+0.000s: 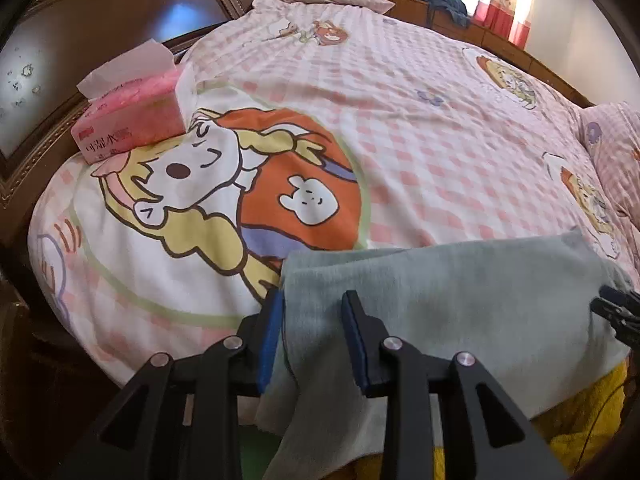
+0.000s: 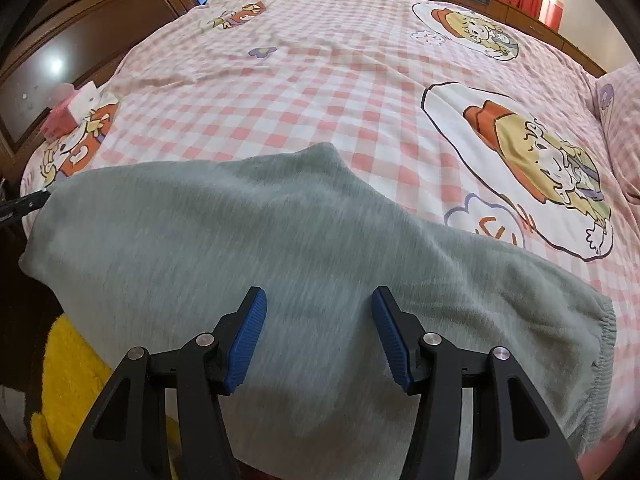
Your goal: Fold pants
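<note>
Grey pants [image 1: 460, 300] lie folded across the near edge of the bed, and part of them hangs over the side. My left gripper [image 1: 314, 320] is open, its blue pads [image 1: 270, 340] on either side of the pants' left edge, with cloth between them. In the right wrist view the pants [image 2: 240, 232] spread wide, the elastic waistband [image 2: 604, 344] at the right. My right gripper [image 2: 318, 312] hovers open over the middle of the cloth with nothing pinched. Each gripper shows in the other's view, the right gripper [image 1: 616, 312] and the left gripper [image 2: 24, 206].
The bed cover [image 1: 400, 120] is pink check with cartoon prints. A pink tissue pack [image 1: 132, 120] sits near the left corner. A pillow [image 2: 624, 120] lies at the right. Yellow fabric [image 2: 68, 380] hangs below the bed edge. Dark wooden panels [image 1: 100, 20] stand along the left.
</note>
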`<state>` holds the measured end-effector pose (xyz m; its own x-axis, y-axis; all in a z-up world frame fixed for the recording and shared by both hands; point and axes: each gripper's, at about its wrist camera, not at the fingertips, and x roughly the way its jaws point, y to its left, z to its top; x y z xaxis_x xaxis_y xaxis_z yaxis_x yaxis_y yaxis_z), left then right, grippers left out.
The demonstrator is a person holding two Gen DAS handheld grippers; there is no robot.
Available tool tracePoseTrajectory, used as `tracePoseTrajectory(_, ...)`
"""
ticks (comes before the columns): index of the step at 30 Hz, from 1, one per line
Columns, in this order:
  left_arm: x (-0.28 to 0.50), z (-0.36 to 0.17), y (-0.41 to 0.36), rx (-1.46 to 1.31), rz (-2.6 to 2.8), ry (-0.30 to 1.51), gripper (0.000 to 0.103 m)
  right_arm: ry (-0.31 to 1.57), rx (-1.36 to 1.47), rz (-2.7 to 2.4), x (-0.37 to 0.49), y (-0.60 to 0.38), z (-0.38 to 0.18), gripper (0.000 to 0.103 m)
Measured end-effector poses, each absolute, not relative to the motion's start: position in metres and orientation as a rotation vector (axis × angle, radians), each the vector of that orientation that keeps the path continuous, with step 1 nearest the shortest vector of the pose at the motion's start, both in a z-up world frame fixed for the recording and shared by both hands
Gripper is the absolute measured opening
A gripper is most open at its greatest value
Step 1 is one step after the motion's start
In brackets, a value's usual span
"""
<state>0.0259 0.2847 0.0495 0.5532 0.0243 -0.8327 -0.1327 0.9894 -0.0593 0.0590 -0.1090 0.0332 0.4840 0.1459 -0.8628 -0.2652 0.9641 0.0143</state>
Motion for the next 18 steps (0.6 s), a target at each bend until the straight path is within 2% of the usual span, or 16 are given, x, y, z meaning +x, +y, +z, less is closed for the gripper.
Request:
tracePoseTrajectory(1, 0.028, 0.048, 0.284, -0.127, 0.099, 0.979, 0.031, 1.038, -0.126, 0.250, 0.059, -0.110, 0.033, 0.056)
tracePoseTrajectory(3, 0.026, 0.049, 0.284, -0.130, 0.110, 0.954, 0.006, 1.040, -0.120, 0.246, 0.059, -0.111, 0.033, 0.056)
tracePoseTrajectory(10, 0.027, 0.066, 0.276, -0.017, 0.169, 0.856, 0.005, 1.039, -0.097, 0.230, 0.065, -0.116, 0.029, 0.056)
tracePoseTrajectory(16, 0.059, 0.023, 0.276, 0.138, 0.315, 0.942, 0.006, 1.023, -0.112, 0.234, 0.070, -0.116, 0.024, 0.056)
tracePoseTrajectory(18, 0.056, 0.020, 0.280, 0.103, 0.321, 0.930, 0.006, 1.023, -0.122, 0.235, 0.069, -0.121, 0.027, 0.056)
